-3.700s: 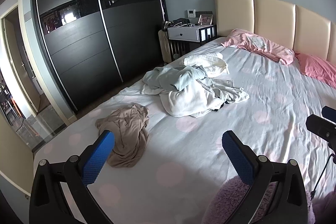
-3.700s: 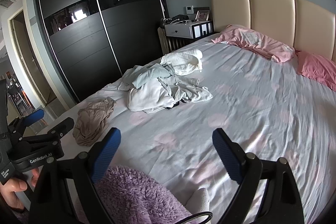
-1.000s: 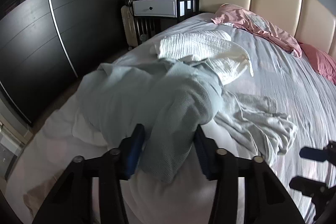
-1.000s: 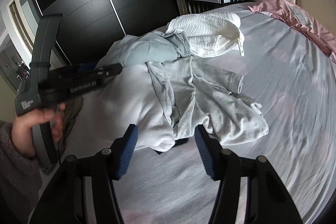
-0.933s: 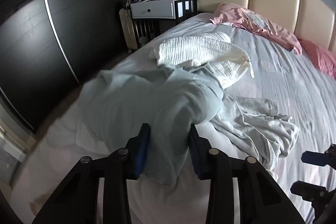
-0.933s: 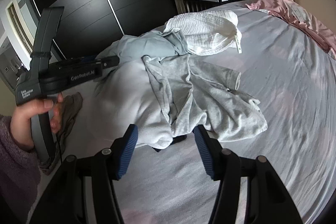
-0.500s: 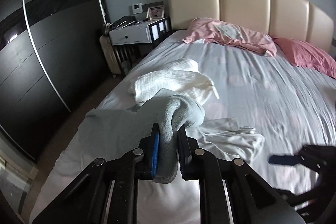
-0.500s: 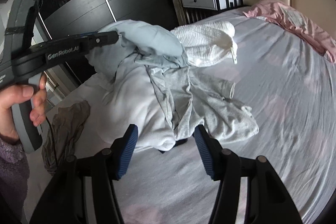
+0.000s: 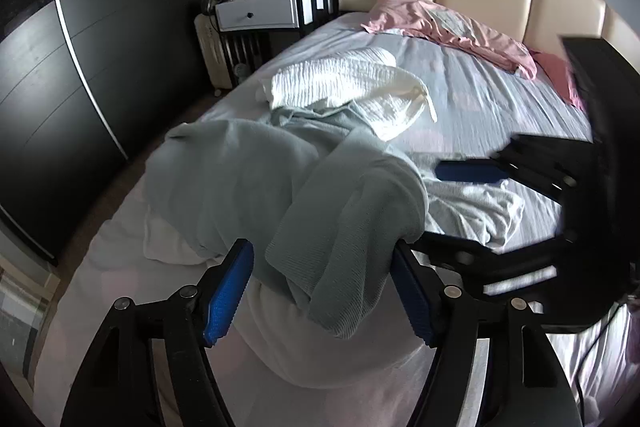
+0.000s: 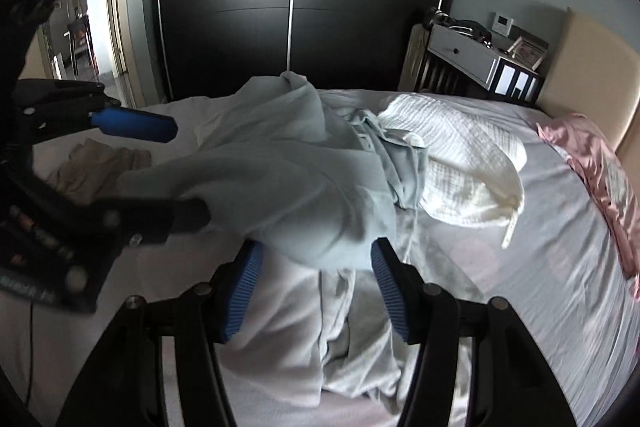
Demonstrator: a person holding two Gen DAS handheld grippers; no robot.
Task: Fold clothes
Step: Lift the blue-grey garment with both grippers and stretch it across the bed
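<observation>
A pale blue-green garment [image 9: 280,187] lies bunched on top of the clothes pile on the bed; it also shows in the right wrist view [image 10: 288,171]. My left gripper [image 9: 320,291] is open, and a fold of the garment hangs between its blue fingers. My right gripper [image 10: 316,291] is open too, with the bulging end of the garment between its fingers. Each gripper shows in the other's view, the right [image 9: 472,173] and the left [image 10: 152,163], on either side of the garment. A white sweatshirt [image 10: 280,331] and a grey garment [image 9: 472,211] lie beneath.
A white ribbed garment [image 9: 348,83] lies behind the pile, and a tan one [image 10: 92,167] at the bed's left edge. Pink pillows [image 9: 448,27] rest against the cream headboard. A nightstand [image 9: 264,11], a radiator and a dark sliding wardrobe [image 10: 288,7] stand left of the bed [image 9: 500,99].
My left gripper was shut on the blue-green garment and lifting it; its fingers now stand wide apart and the garment has dropped lower. My right gripper has swung left and closed in around the garment.
</observation>
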